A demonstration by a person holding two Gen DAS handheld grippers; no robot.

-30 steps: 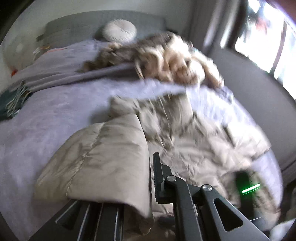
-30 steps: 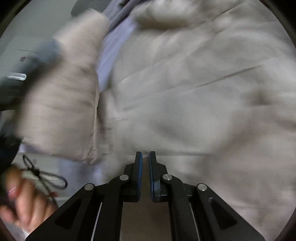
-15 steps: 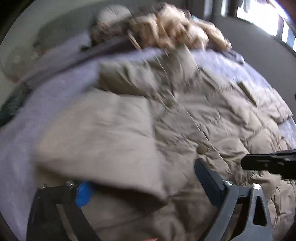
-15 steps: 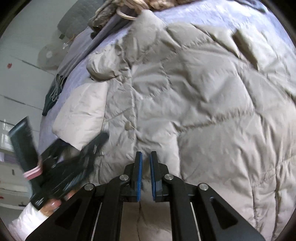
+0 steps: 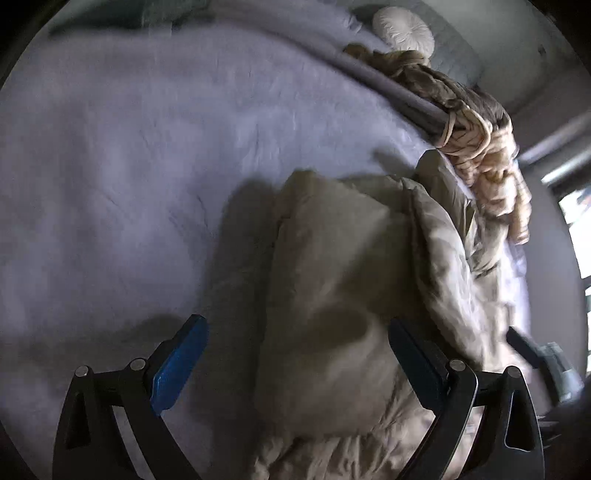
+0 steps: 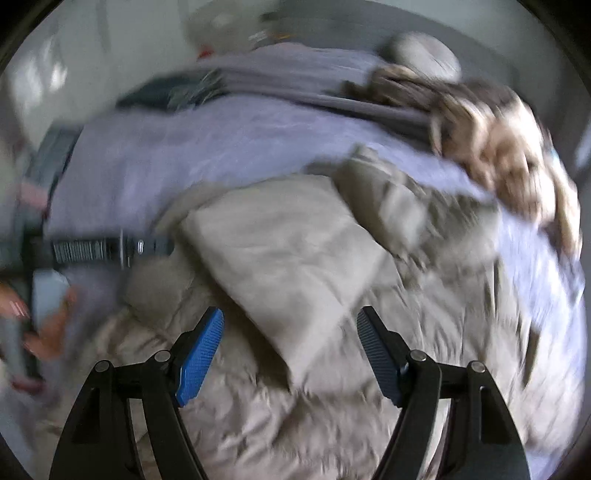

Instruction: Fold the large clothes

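Note:
A beige quilted puffer jacket (image 5: 332, 280) lies on a bed with a lilac cover (image 5: 129, 166). One sleeve is folded across the jacket's body; it shows in the right wrist view (image 6: 288, 254). My left gripper (image 5: 295, 332) is open, its jaws wide apart on either side of the folded sleeve, holding nothing. My right gripper (image 6: 290, 325) is open over the jacket (image 6: 332, 406), just short of the sleeve's end, and empty. The left gripper's body (image 6: 96, 249) shows at the left in the right wrist view.
A tan knitted blanket (image 5: 480, 147) lies bunched on a grey throw along the far side of the bed. A round white cushion (image 5: 404, 31) rests by the headboard. A window (image 5: 576, 229) is at the right. A dark green cloth (image 6: 166, 92) lies at the far left.
Both grippers have opened. The left one let go of the sleeve, which now lies folded on the jacket. Both cameras swung round over the bed.

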